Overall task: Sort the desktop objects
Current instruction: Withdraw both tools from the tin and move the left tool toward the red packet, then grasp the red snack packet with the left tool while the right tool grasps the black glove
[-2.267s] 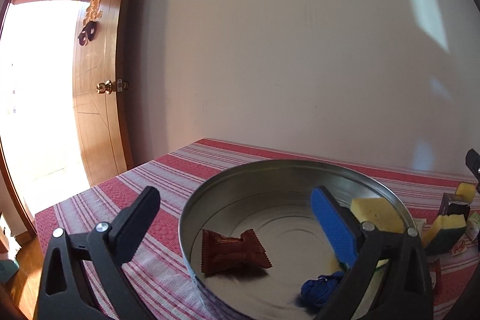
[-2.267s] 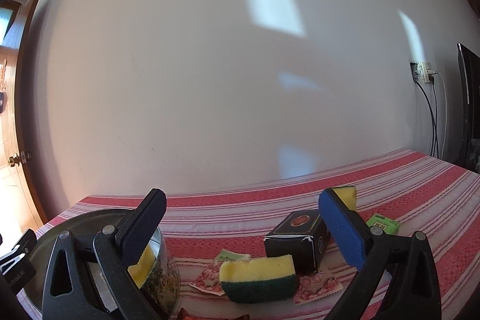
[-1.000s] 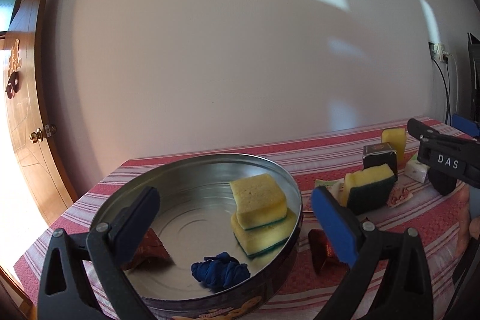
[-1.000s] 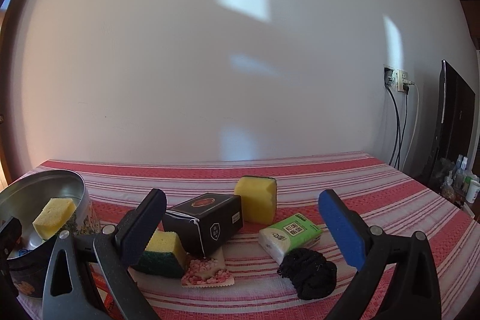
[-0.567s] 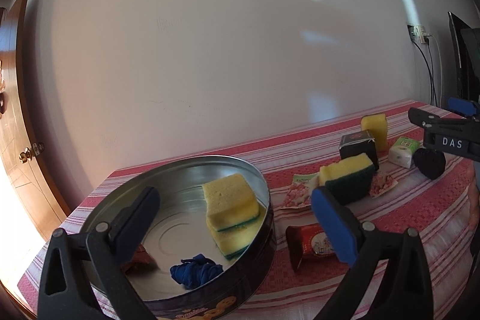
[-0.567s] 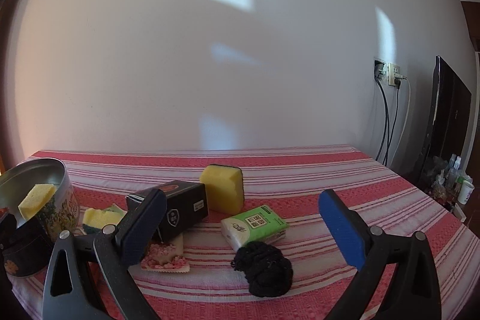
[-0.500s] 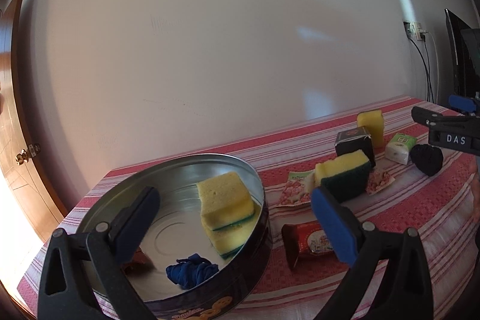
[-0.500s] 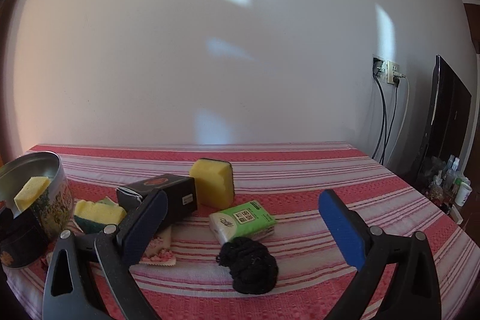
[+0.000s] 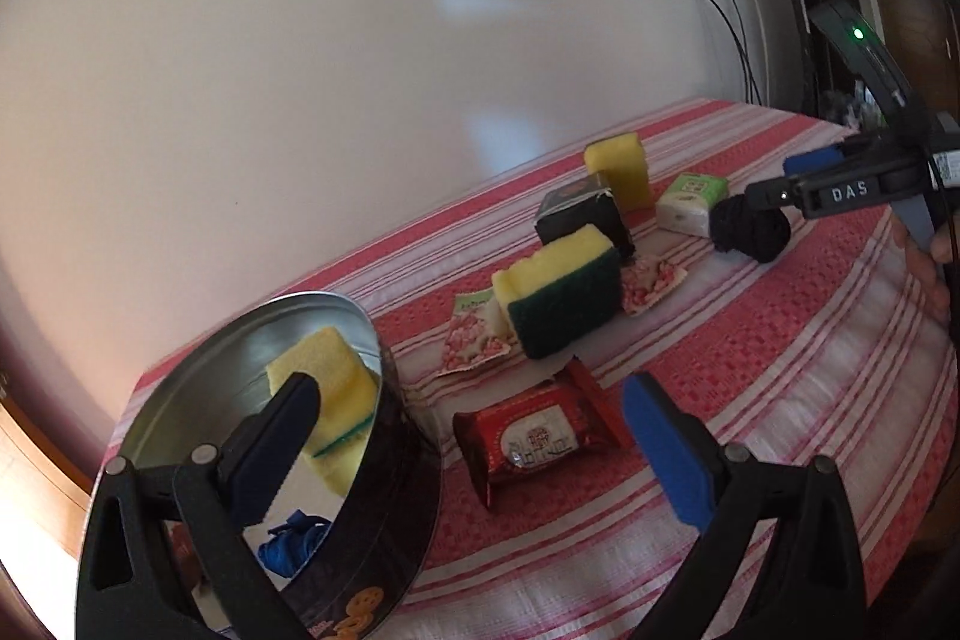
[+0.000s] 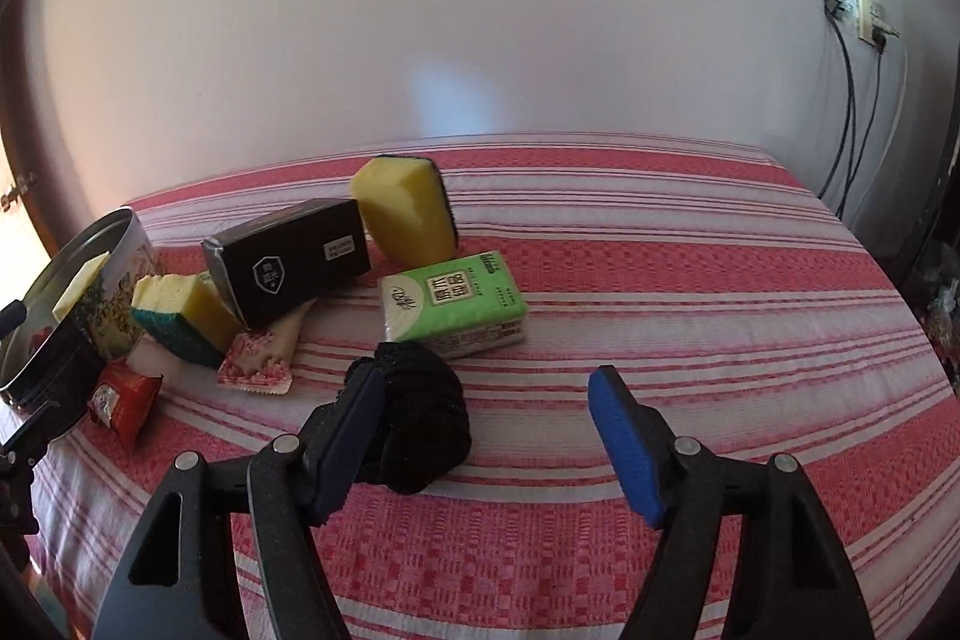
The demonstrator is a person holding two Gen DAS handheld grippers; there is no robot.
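Black cloth ball (image 10: 420, 415), just in front of the green tissue pack (image 10: 453, 303): the right gripper (image 10: 489, 439) has swung over it, jaws just narrowing but not pinching it, left gripper (image 9: 474, 436) wide open, empty — pickup looks imminent.

The right gripper (image 10: 486, 430) points down at a slant, its jaws part-way apart and just now closing. Its left blue pad (image 10: 348, 436) lies against a black bundle (image 10: 420, 418); the right pad stands clear, so the bundle sits inside the left half of the gap, not pinched. In the left wrist view a person's fingers (image 9: 927, 268) wrap the handle behind those jaws. The left gripper (image 9: 474, 436) also tilts down, rolled to one side, jaws spread wide with nothing pressed between them.
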